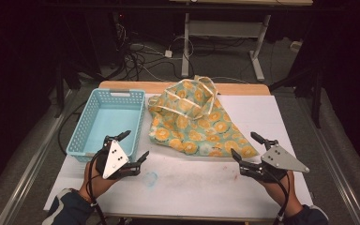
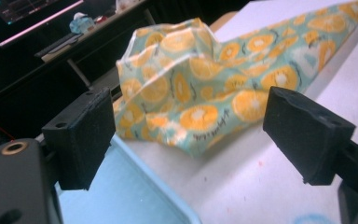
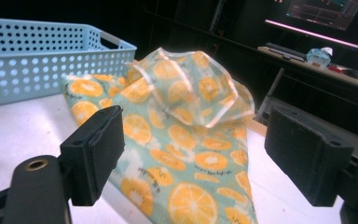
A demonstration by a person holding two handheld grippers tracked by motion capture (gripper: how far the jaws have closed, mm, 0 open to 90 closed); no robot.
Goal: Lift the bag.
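A green cloth bag printed with orange slices (image 1: pixel 194 122) lies rumpled in the middle of the table, its handles bunched at the far end. My left gripper (image 1: pixel 136 146) is open over the near right corner of the light blue basket (image 1: pixel 88 126), a little short of the bag (image 2: pixel 205 79). My right gripper (image 1: pixel 246 145) is open by the bag's near right corner. In the right gripper view the bag (image 3: pixel 177 140) spreads out beyond the wide-apart jaws, with the basket (image 3: pixel 42 60) at the far left. Nothing sits between either pair of pads.
The white table top (image 1: pixel 201 183) carries a faint blue smudge (image 1: pixel 151 178) near the front. A strip of wooden table edge (image 1: pixel 234 87) shows behind the bag. Cables and desk legs (image 1: pixel 185 44) stand on the floor beyond.
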